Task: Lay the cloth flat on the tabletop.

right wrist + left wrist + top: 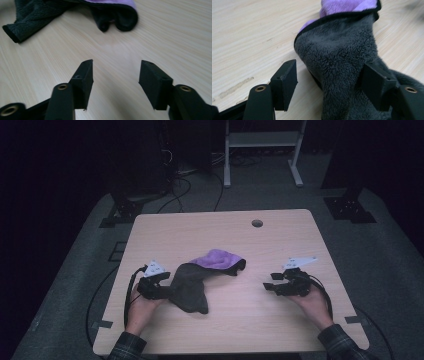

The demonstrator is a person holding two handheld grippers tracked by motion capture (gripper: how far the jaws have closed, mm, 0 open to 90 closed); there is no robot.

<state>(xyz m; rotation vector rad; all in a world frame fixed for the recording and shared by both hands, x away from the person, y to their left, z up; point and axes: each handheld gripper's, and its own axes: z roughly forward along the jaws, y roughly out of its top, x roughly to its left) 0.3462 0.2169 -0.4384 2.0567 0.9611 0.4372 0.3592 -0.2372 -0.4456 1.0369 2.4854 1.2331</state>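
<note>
A crumpled cloth (200,280), dark grey on one side and purple on the other, lies on the wooden table (280,330) left of centre. My left gripper (167,287) sits at the cloth's left end, held low by a hand. In the left gripper view its jaws stand apart around a grey fold of the cloth (337,57); the right-hand jaw touches the fabric and the left-hand jaw is clear of it, so my left gripper (329,85) is open. My right gripper (270,282) is off to the right of the cloth over bare wood. Its jaws are open with nothing between them (116,80), and the cloth (32,15) lies farther ahead.
A round cable hole (257,223) sits near the table's far edge. Beyond the table stand a white frame (262,140), dark stands and floor cables. Bare wood (162,37) stretches around my right gripper and along the front edge.
</note>
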